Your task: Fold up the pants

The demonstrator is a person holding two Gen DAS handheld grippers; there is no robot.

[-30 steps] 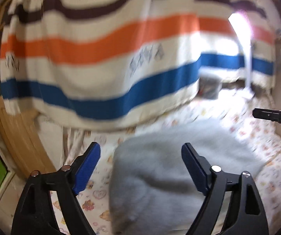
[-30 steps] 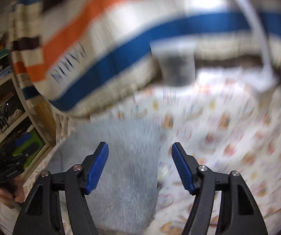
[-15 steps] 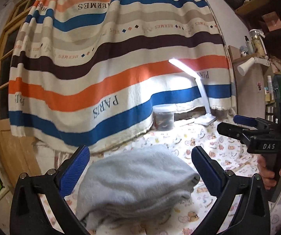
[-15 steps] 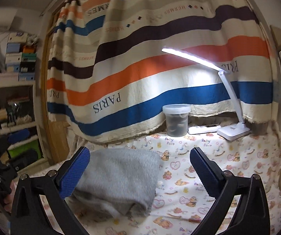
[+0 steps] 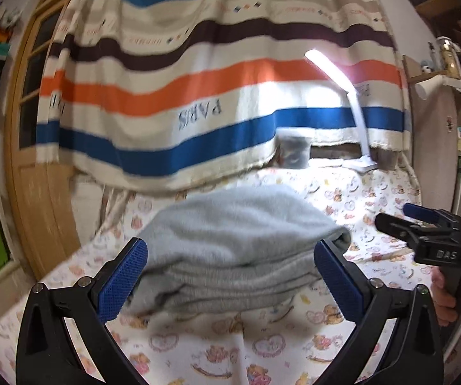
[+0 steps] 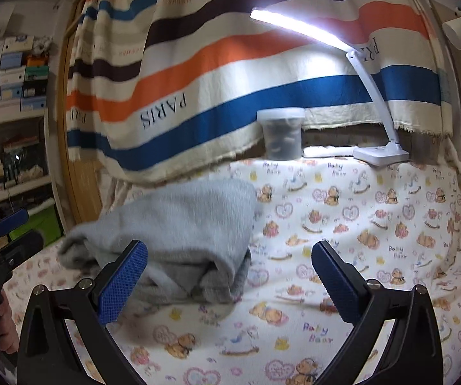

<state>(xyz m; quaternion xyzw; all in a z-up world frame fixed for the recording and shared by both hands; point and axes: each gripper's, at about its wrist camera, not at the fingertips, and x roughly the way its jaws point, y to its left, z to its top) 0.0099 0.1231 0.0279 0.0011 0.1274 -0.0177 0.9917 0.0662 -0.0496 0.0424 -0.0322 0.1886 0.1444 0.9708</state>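
- The left claw (image 5: 230,284) is spread wide, its blue pads (image 5: 123,284) far apart and holding nothing.
- The gray pants (image 5: 240,250) lie folded into a thick stacked bundle just ahead of the left claw, centered between its two fingers; whether the pads graze the fabric cannot be told.
- The bundle rests on a sheet printed with bears and hearts (image 5: 358,199) that covers the surface below; its layered fold edges face the left claw.
- The right claw (image 6: 228,284) is likewise released, its fingers wide apart and empty.
- From the right claw, the pants (image 6: 179,227) sit ahead and to its left, partly behind the left blue pad (image 6: 123,284), with the rolled end of the bundle turned toward the camera.
- Bare printed sheet (image 6: 358,224) fills the space ahead of and to the right of the right claw.
- Each claw shows in the other's view: the right claw (image 5: 406,219) at the far right of the left camera, gripped by a hand (image 5: 443,298); the left claw (image 6: 2,231) at the far left of the right camera.
- Beyond the pants, well ahead of both claws, stand a lidded plastic container (image 6: 282,133) and a lit white desk lamp (image 6: 381,152), the container to the lamp base's left.
- A striped cloth lettered "PARIS" (image 6: 198,73) hangs behind them.
- Shelves stacked with boxes (image 6: 15,73) stand far to the left of the right claw.
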